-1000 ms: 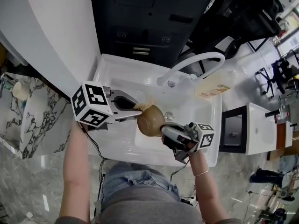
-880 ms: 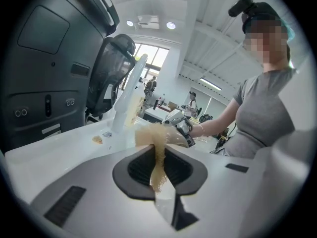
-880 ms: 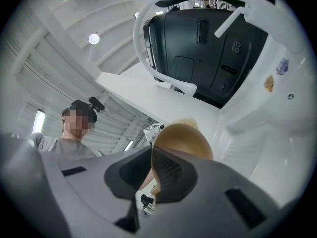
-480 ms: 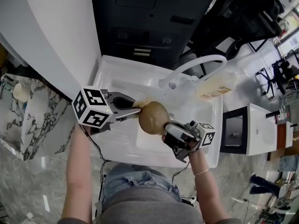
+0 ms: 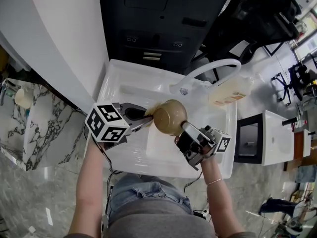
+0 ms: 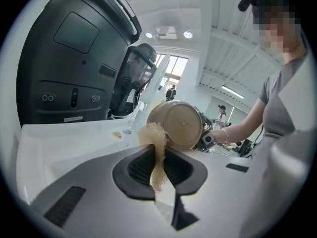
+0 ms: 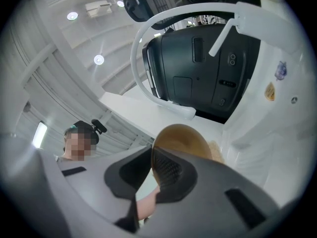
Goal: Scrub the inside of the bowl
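A tan bowl [image 5: 170, 117] hangs tilted over the white sink [image 5: 130, 155]. My right gripper [image 5: 185, 131] is shut on the bowl's near rim. In the right gripper view the rim [image 7: 182, 134] sits between the jaws of the right gripper [image 7: 151, 171]. My left gripper [image 5: 144, 116] is shut on a tan fibrous scrub pad [image 6: 155, 150]. The pad's tip touches the bowl's left edge. In the left gripper view the bowl [image 6: 181, 125] shows its outer base. I cannot tell whether the pad reaches inside.
A white curved faucet [image 5: 210, 68] arches over the sink's far right. A pale soap bottle [image 5: 229, 93] lies on the sink's right ledge. A dark machine [image 5: 163, 19] stands behind the sink. A white wall [image 5: 64, 38] rises at the left.
The bowl has moved up and to the right and turned its base more toward the head camera. The left gripper followed to the right with the pad and sits lower in the view.
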`<state>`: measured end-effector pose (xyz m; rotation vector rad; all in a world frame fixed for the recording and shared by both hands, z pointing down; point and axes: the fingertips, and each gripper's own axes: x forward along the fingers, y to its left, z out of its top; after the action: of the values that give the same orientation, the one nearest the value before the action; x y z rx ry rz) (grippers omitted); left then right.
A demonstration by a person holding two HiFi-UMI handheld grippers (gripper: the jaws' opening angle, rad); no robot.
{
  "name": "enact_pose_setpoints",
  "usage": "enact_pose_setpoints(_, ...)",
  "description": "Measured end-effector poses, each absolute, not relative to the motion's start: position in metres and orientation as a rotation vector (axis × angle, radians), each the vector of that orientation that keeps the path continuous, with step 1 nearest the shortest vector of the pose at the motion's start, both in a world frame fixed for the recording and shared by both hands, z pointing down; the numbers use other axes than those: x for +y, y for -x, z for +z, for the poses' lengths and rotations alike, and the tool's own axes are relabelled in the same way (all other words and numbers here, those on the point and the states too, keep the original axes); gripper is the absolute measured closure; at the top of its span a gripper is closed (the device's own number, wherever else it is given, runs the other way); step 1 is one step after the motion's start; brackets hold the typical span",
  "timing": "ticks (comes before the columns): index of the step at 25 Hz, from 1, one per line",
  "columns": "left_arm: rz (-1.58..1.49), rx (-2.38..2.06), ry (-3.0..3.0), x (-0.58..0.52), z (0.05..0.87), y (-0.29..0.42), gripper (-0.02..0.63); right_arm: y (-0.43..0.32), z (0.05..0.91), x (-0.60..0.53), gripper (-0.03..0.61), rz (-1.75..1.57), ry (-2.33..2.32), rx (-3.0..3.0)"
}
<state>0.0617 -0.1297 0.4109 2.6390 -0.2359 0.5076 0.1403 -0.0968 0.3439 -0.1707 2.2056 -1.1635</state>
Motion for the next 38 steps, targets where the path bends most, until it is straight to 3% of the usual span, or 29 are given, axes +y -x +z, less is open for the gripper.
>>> enact_pose_setpoints(38,0.642,-0.126,-2.677,-0.057,0.418,-0.113,0.568,-0.15,0.376,-0.121,0.551,-1.247,0.538,1.913)
